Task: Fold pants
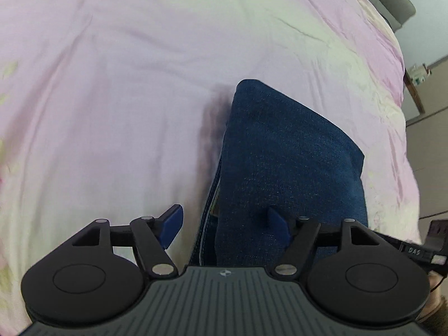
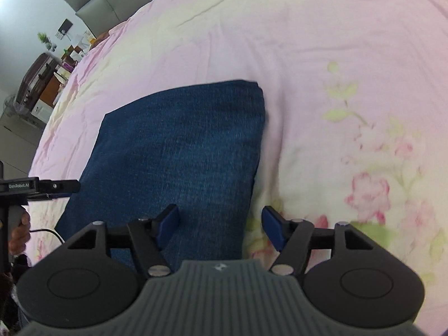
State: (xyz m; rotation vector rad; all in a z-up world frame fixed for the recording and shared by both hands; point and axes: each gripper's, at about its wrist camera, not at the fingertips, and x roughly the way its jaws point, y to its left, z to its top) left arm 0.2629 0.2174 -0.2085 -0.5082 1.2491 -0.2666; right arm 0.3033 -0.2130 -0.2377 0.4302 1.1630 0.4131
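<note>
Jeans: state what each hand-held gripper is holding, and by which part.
Nothing held. The left hand-held gripper and right hand-held gripper are both open over the folded jeans.

surface: pink floral bedspread (image 2: 322, 56) | on it: folded blue jeans (image 2: 179, 145)

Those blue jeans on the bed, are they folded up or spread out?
Folded. The jeans lie as one compact rectangle on the pink bedspread, stacked layers showing along one edge; no separate legs visible.

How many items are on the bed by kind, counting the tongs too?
Folded blue jeans: 1
Tongs, left and right, both open: 2
Pink floral bedspread: 1
Total: 4
</note>
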